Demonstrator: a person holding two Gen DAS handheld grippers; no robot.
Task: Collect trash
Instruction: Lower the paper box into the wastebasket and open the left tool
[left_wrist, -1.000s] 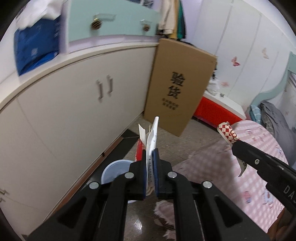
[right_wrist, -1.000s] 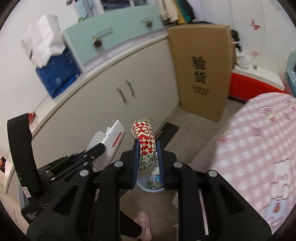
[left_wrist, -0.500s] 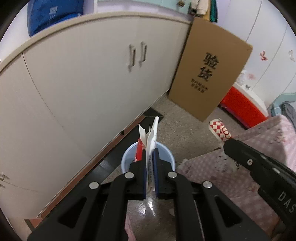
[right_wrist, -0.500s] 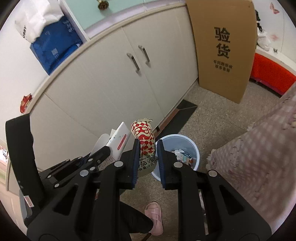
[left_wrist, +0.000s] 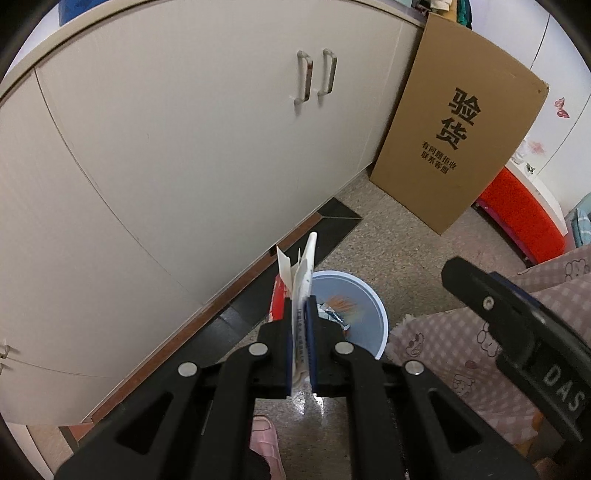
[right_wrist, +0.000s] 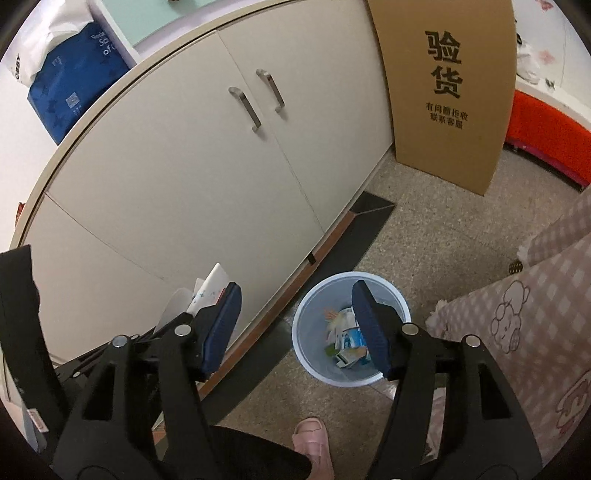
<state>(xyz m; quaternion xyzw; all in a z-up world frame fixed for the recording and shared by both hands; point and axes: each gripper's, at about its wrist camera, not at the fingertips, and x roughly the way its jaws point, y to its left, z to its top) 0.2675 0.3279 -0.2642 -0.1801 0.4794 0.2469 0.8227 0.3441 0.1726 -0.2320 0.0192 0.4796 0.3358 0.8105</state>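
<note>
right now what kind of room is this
Most likely a bedroom in a home: a bed's pink checked cartoon bedspread, a long run of cream cabinets along the wall, and a small blue wastebasket on the speckled floor.

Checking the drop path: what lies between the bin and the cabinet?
Only a dark floor strip, bare, between bin and cabinet; right wrist view.

On the speckled floor (right_wrist: 424, 236) stand a pale blue bin (right_wrist: 314, 363), a cardboard box (right_wrist: 447, 92) and a cabinet (right_wrist: 207, 177).
</note>
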